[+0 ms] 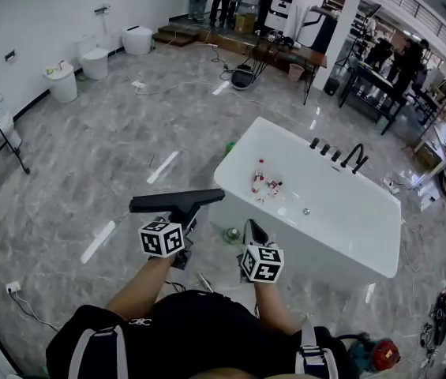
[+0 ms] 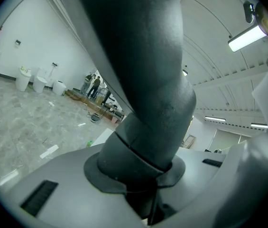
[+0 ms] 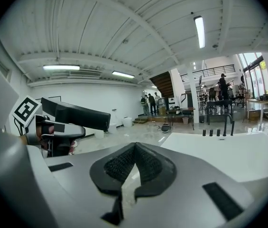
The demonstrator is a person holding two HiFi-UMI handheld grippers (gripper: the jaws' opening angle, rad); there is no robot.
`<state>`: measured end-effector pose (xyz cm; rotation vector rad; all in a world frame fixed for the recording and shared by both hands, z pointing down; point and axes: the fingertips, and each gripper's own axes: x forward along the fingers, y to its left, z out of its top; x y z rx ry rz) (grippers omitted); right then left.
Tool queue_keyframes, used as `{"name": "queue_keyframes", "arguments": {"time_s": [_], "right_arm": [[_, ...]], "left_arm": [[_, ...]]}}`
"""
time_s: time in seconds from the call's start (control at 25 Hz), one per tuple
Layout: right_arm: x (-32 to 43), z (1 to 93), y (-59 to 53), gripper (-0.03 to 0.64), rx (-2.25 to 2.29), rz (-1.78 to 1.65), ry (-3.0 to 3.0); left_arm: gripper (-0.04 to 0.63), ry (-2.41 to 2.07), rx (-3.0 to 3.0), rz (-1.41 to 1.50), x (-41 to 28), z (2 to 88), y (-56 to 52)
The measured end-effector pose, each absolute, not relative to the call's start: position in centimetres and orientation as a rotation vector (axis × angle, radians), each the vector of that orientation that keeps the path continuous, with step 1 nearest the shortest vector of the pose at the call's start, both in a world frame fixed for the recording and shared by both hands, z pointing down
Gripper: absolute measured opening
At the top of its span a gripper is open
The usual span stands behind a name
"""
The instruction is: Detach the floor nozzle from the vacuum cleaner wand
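Nearest, the left gripper (image 1: 179,221) clamps the floor nozzle (image 1: 167,202) by its dark neck, raised beside the bathtub (image 1: 341,219). Right gripper (image 3: 133,165) is closed on nothing. With one grip on that neck, the head could swivel and slip.

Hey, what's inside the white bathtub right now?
Inside the bathtub lie a few small red-and-white bottles and a round metal fitting. The rest looks bare white. The rim covers the inner wall nearest the camera.
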<state>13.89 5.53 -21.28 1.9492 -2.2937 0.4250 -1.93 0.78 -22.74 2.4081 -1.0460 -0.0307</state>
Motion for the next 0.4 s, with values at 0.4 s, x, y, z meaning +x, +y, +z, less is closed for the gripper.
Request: {"name": "queue_keyframes", "arguments": {"time_s": [0.4], "right_arm": [[11.2, -22.3, 6.1, 0.014, 1.933, 0.364, -2.283]], "left_arm": [[0.103, -1.021, 2.405, -0.024, -4.3, -22.9, 1.5]]}}
